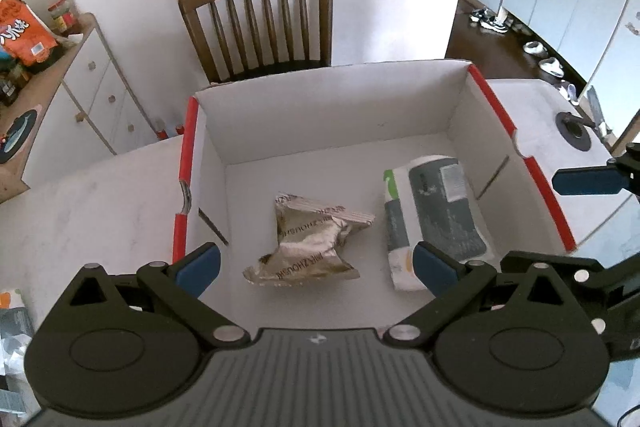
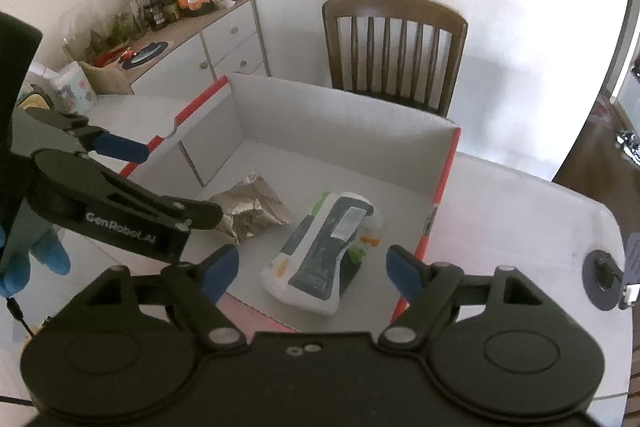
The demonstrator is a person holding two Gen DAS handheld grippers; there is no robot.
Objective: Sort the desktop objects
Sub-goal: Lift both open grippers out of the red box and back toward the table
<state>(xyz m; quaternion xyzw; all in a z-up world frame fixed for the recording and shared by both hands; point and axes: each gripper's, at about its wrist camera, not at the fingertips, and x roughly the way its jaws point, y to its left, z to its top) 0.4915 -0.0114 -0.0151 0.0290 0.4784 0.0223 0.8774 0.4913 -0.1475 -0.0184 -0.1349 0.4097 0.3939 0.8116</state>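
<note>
both claws above the open cardboard box (image 1: pixel 400 115) with red rims, sitting on the white counter (image 1: pixel 80 195). left claw (image 1: pixel 316 265) jaws spread wide, nothing between them; crumpled silver foil packet (image 1: pixel 312 239) lies on the box floor below it. right claw (image 2: pixel 308 269) also wide and empty, over the white and grey soft pack (image 2: pixel 324 251) lying flat in the box beside the foil packet, apart from it. wooden chair (image 1: pixel 260 23) behind the box, white drawer cabinet (image 2: pixel 216 47) to the side.
</note>
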